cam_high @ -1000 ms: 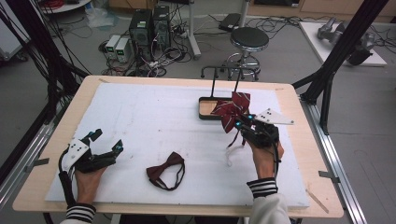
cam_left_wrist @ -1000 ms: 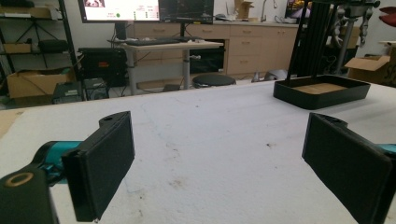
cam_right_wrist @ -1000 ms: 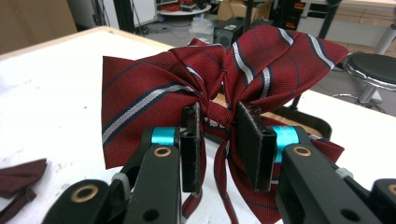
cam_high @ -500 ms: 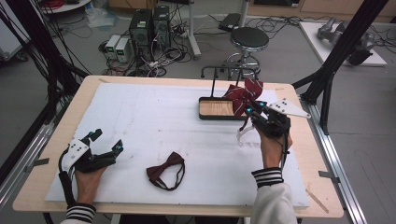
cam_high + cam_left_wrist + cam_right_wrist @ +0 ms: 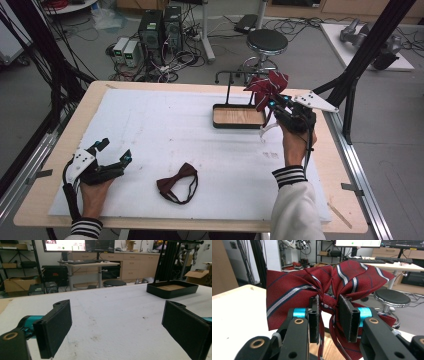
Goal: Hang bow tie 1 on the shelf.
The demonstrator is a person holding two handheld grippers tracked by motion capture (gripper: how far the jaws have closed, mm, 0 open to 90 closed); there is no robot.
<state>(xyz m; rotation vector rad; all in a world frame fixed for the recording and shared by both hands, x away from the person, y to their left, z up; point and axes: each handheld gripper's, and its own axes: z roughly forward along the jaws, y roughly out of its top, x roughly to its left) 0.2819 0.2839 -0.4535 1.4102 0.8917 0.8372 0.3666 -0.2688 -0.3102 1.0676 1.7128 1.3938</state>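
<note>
**Striped bow tie held up over the tray at the right**

A white sheet [image 5: 165, 130] covers a wooden table [image 5: 345, 175] in a workshop, with computer towers, cables and a black stool [image 5: 267, 42] on the grey floor behind it.

At the lower left of the high view the left gripper [image 5: 114, 157] rests on the sheet in the person's hand, its jaws spread wide with nothing between them; the left gripper view shows the two black pads [image 5: 56, 330] far apart over bare white sheet.

Just left of centre at the bottom lies a dark brown bow tie [image 5: 177, 182] with its strap looped beside it, well apart from both grippers.

Right of centre, toward the upper part of the frame, stands a black tray [image 5: 239, 124] with a wooden floor and a thin black rack rising from it.

At the tray's right end the right gripper [image 5: 273, 104] is lifted above the table, pinching a red striped bow tie [image 5: 267, 87] by its central knot. In the right gripper view the jaws are drawn close on that knot [image 5: 327, 300], the wings fanning out to either side above them.
</note>
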